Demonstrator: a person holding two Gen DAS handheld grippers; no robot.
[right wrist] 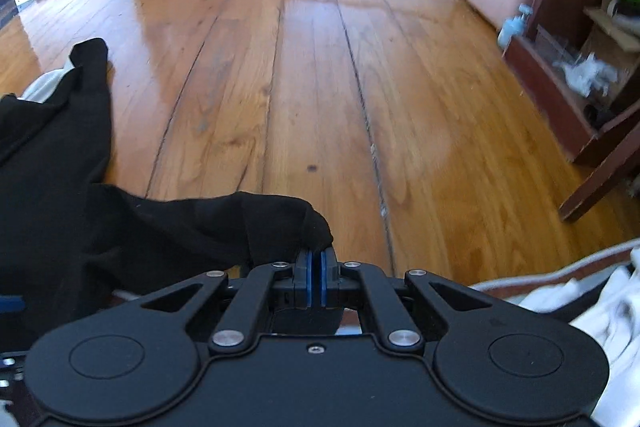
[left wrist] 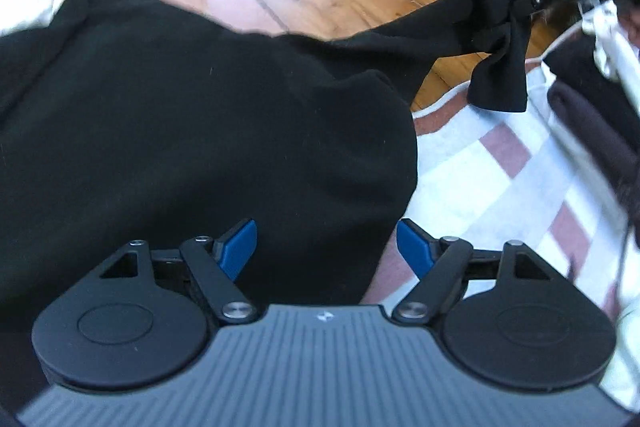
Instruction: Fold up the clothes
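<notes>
My right tongs [right wrist: 316, 269] are clamped on a corner of the black garment [left wrist: 180, 131], lifted over the wooden floor [right wrist: 320, 87]. My left tongs [left wrist: 326, 247] stand apart above the cloth, gripping nothing.

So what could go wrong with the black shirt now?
1. The right tool pinches only a small bunched bit of the black garment, so the cloth could slip out if it is pulled hard.
2. The left tool is open and holds nothing, so the big part of the garment lies loose and might crumple instead of folding flat.
3. Some of the garment hangs over the wooden floor, off the checked rug, and could drag there.
</notes>
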